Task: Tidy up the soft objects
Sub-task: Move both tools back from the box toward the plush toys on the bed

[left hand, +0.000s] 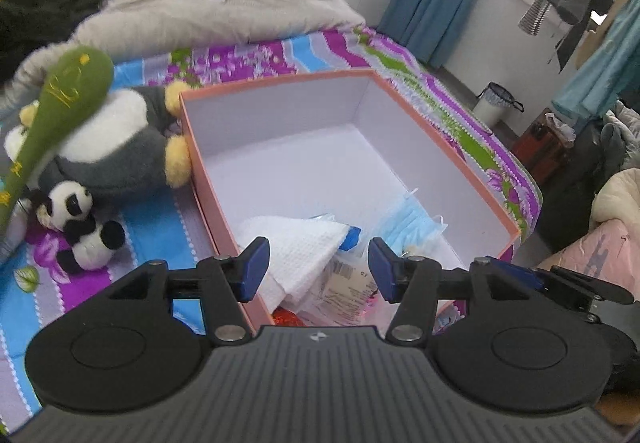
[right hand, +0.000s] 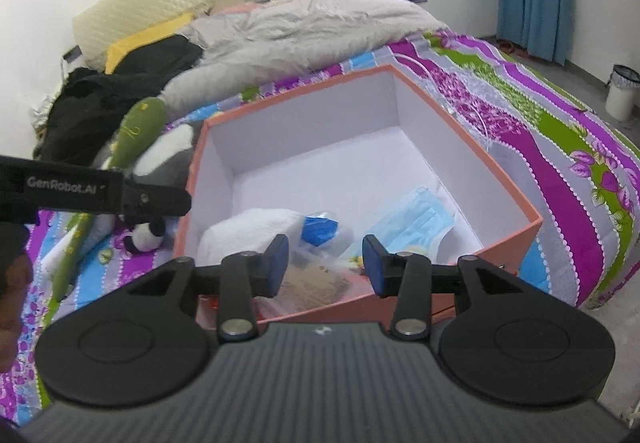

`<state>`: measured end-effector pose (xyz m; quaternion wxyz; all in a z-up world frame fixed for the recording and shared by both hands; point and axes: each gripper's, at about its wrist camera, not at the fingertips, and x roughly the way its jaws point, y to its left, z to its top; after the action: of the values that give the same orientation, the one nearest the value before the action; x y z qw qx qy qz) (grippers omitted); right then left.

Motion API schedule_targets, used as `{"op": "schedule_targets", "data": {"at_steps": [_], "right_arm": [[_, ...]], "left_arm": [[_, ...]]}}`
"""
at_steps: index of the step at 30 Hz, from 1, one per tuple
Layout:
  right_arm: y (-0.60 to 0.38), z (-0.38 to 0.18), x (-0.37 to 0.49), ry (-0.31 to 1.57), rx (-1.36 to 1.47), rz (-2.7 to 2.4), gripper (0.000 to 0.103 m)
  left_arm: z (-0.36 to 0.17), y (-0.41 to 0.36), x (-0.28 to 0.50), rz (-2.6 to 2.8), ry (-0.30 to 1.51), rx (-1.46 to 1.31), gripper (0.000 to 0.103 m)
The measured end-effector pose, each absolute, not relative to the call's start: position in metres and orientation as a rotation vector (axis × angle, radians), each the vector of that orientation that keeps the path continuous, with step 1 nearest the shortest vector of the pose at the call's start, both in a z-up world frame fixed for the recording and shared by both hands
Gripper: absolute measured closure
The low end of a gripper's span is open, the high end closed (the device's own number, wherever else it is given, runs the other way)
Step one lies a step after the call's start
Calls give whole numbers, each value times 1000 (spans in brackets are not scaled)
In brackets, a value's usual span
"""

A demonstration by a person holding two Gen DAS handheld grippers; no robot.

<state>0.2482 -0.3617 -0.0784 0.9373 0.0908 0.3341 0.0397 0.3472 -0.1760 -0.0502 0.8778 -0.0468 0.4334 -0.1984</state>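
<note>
Both claws are hovering empty over the open box on the bed.

I am looking at the bed (right hand: pixel 540 115), which is wearing a striped floral sheet with a grey duvet (right hand: pixel 304 27) bunching up toward the headboard. The pink box (left hand: pixel 208 179) is sitting on the sheet, and a white towel (left hand: pixel 304 255), a blue mask (left hand: pixel 416 227) and some plastic packets (right hand: pixel 320 283) are lying at its near end. Left of the box, a grey-and-white plush (left hand: pixel 120 147) is lying against its wall, a green plush stick (left hand: pixel 60 103) is leaning across it, and a small panda (left hand: pixel 80 223) is sitting just in front. My left claw (left hand: pixel 318 269) is standing wide open, gripping nothing, above the towel and packets. My right claw (right hand: pixel 326 265) is likewise gaping and holding nothing, over the same near end.
</note>
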Motion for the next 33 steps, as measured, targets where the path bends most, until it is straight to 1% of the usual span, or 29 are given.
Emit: {"op": "schedule_targets", "data": {"at_steps": [10, 19, 33], "right_arm": [[-344, -65, 206, 573, 157, 121, 59], [-325, -60, 174, 510, 133, 165, 59], [-290, -65, 131, 468, 115, 245, 59]], "left_arm": [[-31, -156, 288, -416, 759, -63, 42], [-27, -133, 237, -393, 684, -61, 42], [-31, -80, 170, -312, 648, -117, 42]]}}
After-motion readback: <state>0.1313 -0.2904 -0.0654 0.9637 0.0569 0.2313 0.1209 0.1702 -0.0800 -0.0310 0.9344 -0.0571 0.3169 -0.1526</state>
